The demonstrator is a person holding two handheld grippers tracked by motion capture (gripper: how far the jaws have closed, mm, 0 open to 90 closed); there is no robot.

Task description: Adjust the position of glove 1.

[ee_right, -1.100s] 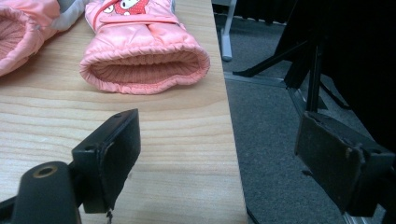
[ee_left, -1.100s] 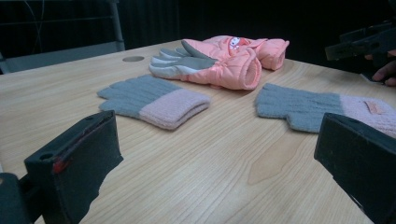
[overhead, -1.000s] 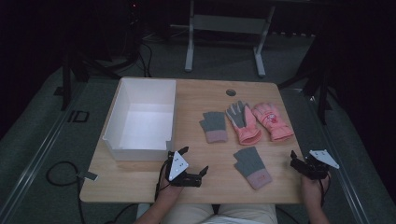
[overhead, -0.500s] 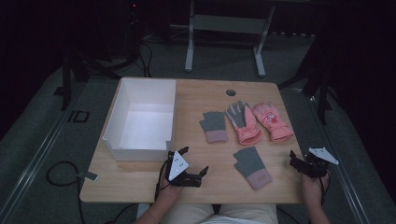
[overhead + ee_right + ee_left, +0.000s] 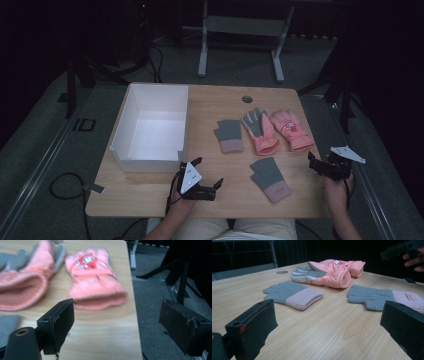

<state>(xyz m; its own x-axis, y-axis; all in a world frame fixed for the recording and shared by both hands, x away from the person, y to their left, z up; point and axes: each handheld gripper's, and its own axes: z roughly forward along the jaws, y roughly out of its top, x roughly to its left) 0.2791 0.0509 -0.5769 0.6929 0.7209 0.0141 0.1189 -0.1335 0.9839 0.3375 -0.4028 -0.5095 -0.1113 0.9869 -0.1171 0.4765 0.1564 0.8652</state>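
Observation:
Two grey knit gloves with pink cuffs lie on the wooden table (image 5: 210, 102), one mid-table (image 5: 229, 135) and one nearer me (image 5: 270, 179). Behind them lie two pink ski gloves, one palm-up with a grey palm (image 5: 260, 131), one with a printed patch (image 5: 291, 129). My left gripper (image 5: 208, 171) rests open near the front edge, left of the near knit glove (image 5: 382, 297); the far knit glove (image 5: 294, 293) lies ahead of it. My right gripper (image 5: 312, 164) is open at the table's right edge, facing the patch glove (image 5: 95, 277) with nothing between its jaws.
A white open box (image 5: 150, 127) stands on the left half of the table, just beyond my left gripper. A round cable hole (image 5: 247, 98) sits near the far edge. A metal stand (image 5: 240, 30) is on the floor behind the table.
My right gripper has shifted a little forward along the table's right edge. The left gripper and the gloves have not moved.

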